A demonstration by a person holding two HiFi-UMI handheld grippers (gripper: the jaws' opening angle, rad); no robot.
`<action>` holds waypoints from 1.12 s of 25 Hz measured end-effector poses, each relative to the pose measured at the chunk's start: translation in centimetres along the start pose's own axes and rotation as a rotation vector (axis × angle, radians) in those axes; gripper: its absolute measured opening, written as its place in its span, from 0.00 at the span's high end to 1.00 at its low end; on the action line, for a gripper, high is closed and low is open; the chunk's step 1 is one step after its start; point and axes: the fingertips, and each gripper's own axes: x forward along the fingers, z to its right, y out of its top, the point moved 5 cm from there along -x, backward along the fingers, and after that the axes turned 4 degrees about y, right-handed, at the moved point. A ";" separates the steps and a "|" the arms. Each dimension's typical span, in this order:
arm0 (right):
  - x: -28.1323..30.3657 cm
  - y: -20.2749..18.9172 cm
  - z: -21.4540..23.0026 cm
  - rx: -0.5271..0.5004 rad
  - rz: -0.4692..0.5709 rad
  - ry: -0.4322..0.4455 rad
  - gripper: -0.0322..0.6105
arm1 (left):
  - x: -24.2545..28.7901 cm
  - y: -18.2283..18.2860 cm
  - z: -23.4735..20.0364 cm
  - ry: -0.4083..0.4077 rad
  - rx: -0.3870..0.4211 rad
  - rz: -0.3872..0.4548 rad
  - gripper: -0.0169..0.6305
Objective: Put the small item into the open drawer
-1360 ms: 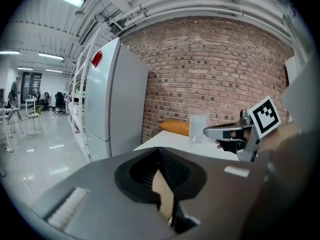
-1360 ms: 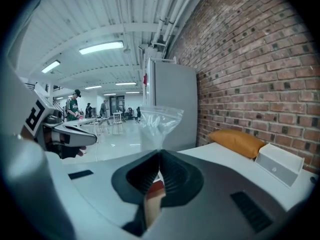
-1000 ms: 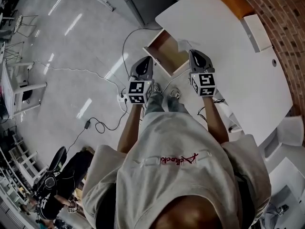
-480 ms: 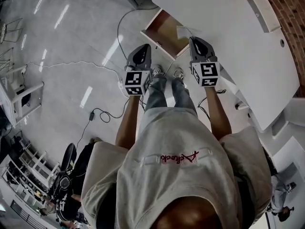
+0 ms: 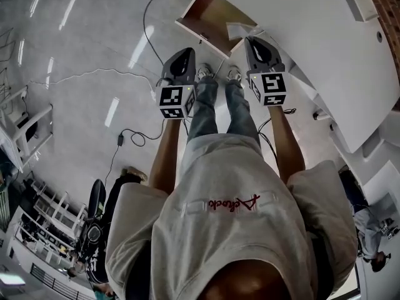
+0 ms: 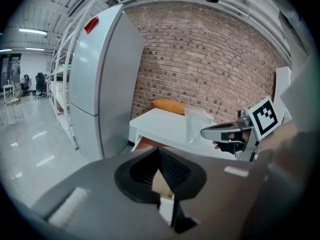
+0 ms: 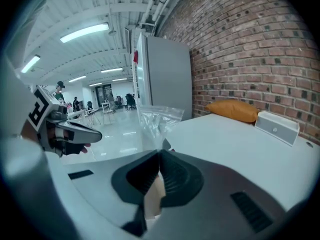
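An open wooden drawer (image 5: 207, 12) sticks out from under the white table (image 5: 312, 49). My right gripper (image 5: 252, 44) is shut on a clear plastic zip bag (image 5: 240, 30), which hangs over the drawer's near right corner. In the right gripper view the bag (image 7: 156, 120) rises straight above the right gripper (image 7: 160, 155), pinched at its lower edge. The left gripper view shows the bag (image 6: 197, 124) upright beside the right gripper (image 6: 220, 132). My left gripper (image 5: 184, 57), (image 6: 159, 152) is shut with nothing in it, level with the right one and short of the drawer's front.
An orange cushion (image 7: 235, 110) and a white box (image 7: 276, 126) lie on the table by the brick wall. A grey fridge (image 6: 100, 84) stands left of the table. Cables (image 5: 131, 136) trail over the floor. A seated person (image 5: 94, 230) is behind, lower left.
The drawer and table have slid up and closer in the head view as I step toward them. Both grippers keep their pose, the bag still held in the right one.
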 end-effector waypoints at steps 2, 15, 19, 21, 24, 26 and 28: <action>-0.4 -1.1 -0.3 0.009 -0.009 0.006 0.93 | -0.2 -0.9 0.4 0.001 -0.002 -0.008 0.96; -2.8 -9.3 -2.0 0.061 -0.112 0.062 0.93 | -1.3 -7.7 3.3 0.032 -0.085 -0.106 0.96; -3.4 -11.4 -2.0 0.074 -0.136 0.071 0.93 | -0.6 -9.3 4.0 0.021 -0.057 -0.099 0.96; -3.5 -12.4 -2.0 0.080 -0.146 0.077 0.93 | -0.2 -10.1 4.2 0.020 -0.065 -0.119 0.96; -3.1 -14.1 -1.8 0.086 -0.164 0.086 0.93 | 1.0 -11.2 4.4 0.017 -0.076 -0.132 0.96; -2.9 -15.2 -1.9 0.091 -0.177 0.093 0.93 | 1.6 -12.0 4.3 0.019 -0.081 -0.123 0.96; -2.6 -16.1 -2.0 0.097 -0.182 0.098 0.93 | 2.2 -12.8 4.2 0.020 -0.084 -0.109 0.96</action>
